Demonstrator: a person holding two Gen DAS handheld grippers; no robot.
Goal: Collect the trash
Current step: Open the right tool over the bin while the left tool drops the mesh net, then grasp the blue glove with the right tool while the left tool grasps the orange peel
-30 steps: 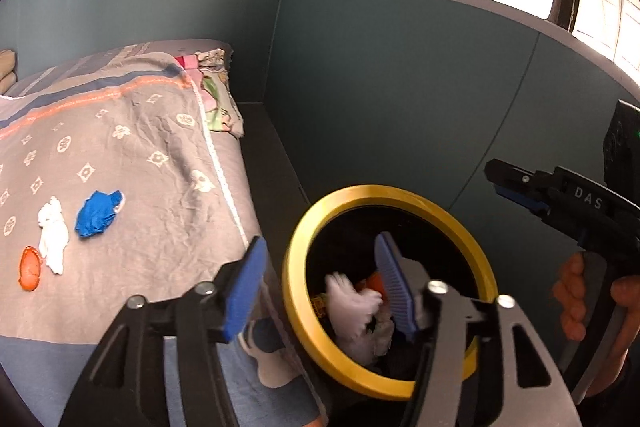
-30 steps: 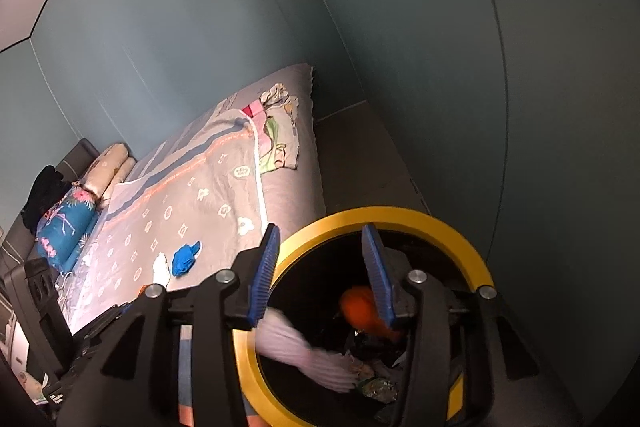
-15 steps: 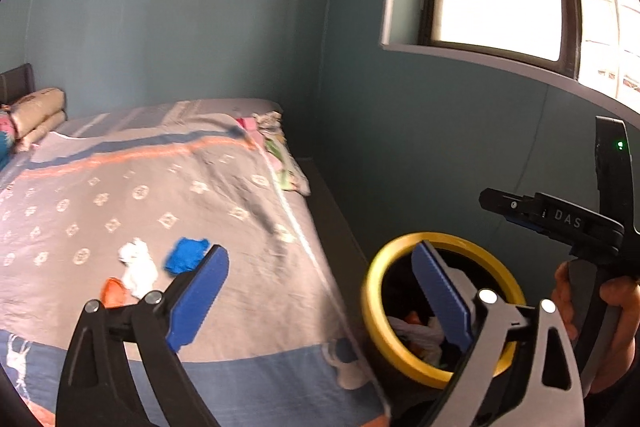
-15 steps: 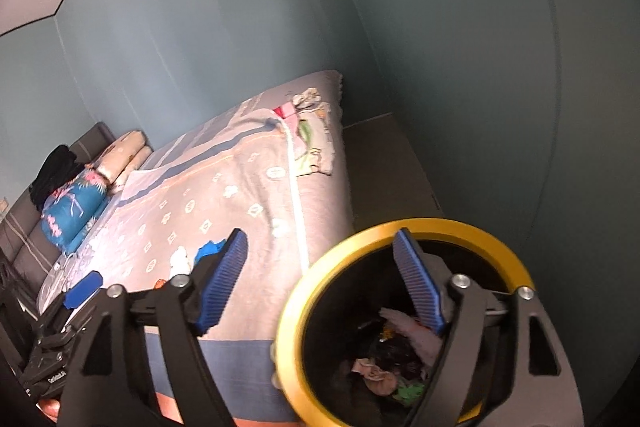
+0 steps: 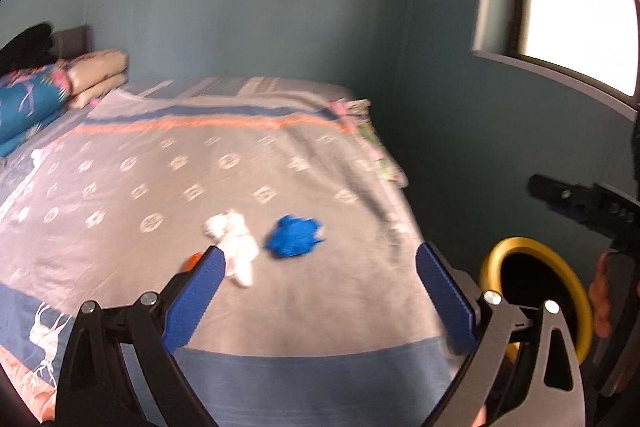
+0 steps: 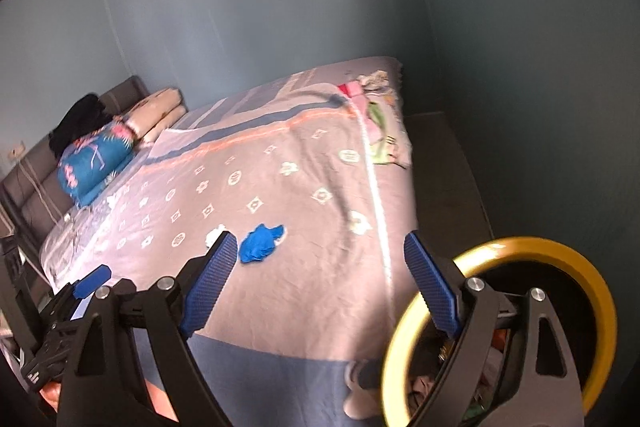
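Blue wad [image 5: 294,235], white wad [image 5: 234,239] on bed [image 5: 120,211] — bin [image 6: 560,251] alongside

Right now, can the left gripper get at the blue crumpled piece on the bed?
Probably yes: the left gripper is open and empty, and the blue crumpled piece lies uncovered on the bedspread ahead of it.

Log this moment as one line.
left gripper open, empty | right gripper open, empty | crumpled blue scrap, white tissue on bed

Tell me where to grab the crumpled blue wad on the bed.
Pinch the crumpled blue wad across its bunched middle, coming down from above with the open left tongs. It lies flat and loose on the grey patterned bedspread, apart from the white crumpled tissue beside it.
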